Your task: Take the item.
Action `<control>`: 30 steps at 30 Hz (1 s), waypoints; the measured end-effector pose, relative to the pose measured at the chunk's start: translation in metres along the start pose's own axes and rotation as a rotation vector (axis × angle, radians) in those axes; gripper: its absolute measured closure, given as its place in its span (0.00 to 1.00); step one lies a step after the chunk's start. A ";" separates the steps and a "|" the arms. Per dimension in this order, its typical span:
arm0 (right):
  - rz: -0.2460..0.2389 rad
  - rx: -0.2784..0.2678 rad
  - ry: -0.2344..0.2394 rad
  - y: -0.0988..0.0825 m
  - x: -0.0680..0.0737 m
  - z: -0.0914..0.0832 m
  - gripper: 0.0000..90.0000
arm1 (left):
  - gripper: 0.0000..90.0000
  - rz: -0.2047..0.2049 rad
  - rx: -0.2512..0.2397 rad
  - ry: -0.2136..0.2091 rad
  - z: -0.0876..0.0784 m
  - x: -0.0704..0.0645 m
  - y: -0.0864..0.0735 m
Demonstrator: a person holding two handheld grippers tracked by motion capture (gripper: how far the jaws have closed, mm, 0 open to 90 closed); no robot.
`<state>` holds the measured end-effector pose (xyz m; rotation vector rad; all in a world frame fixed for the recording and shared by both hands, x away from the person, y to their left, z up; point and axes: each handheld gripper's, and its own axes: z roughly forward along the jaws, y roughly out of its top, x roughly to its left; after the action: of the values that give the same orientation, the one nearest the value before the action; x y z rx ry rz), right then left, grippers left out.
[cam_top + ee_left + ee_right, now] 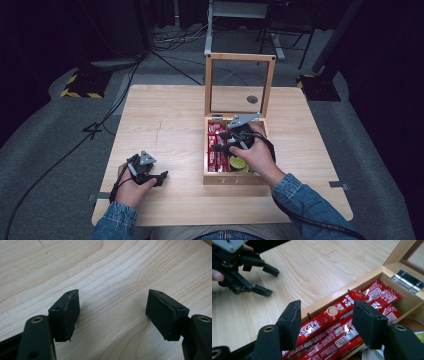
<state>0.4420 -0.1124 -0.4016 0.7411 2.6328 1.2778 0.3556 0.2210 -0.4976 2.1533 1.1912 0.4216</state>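
Note:
A wooden box (232, 178) stands open on the table, its framed lid (240, 57) upright at the back. Several red Nescafe sachets (216, 147) lie lengthwise in its left compartment (332, 312). A green round thing (238, 163) sits in the front right compartment. My right gripper (222, 142) hovers over the box, jaws open just above the sachets (325, 322), pads not touching them. My left gripper (161, 178) rests low over bare table at the front left, open with nothing between its jaws (113, 315). In the right gripper view the left gripper (272, 282) shows at the upper left.
The light wooden table (165, 120) has a round metal grommet (252, 99) behind the box. A metal hinge (408, 285) joins lid and box. Cables and dark stand bases with yellow-black tape (80, 87) lie on the grey floor beyond the table.

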 end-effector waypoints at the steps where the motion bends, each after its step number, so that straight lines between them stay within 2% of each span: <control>1: -0.002 0.012 -0.004 -0.001 0.000 0.001 0.46 | 0.30 0.000 -0.001 0.001 0.000 0.000 0.000; 8: 0.039 0.068 0.000 -0.006 -0.001 0.009 0.48 | 0.28 0.010 -0.021 0.001 0.002 0.002 -0.001; 15: 0.037 0.138 0.032 -0.012 0.004 0.020 0.46 | 0.27 0.006 -0.028 -0.004 0.003 0.002 -0.001; 25: 0.027 0.245 0.079 -0.010 0.008 0.029 0.39 | 0.27 0.005 -0.032 -0.004 0.004 0.002 -0.001; 30: 0.015 0.264 0.098 -0.008 0.010 0.033 0.34 | 0.27 0.005 -0.031 -0.005 0.004 0.002 -0.001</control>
<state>0.4403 -0.0882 -0.4275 0.7512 2.9181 1.0042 0.3577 0.2213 -0.5012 2.1298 1.1697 0.4342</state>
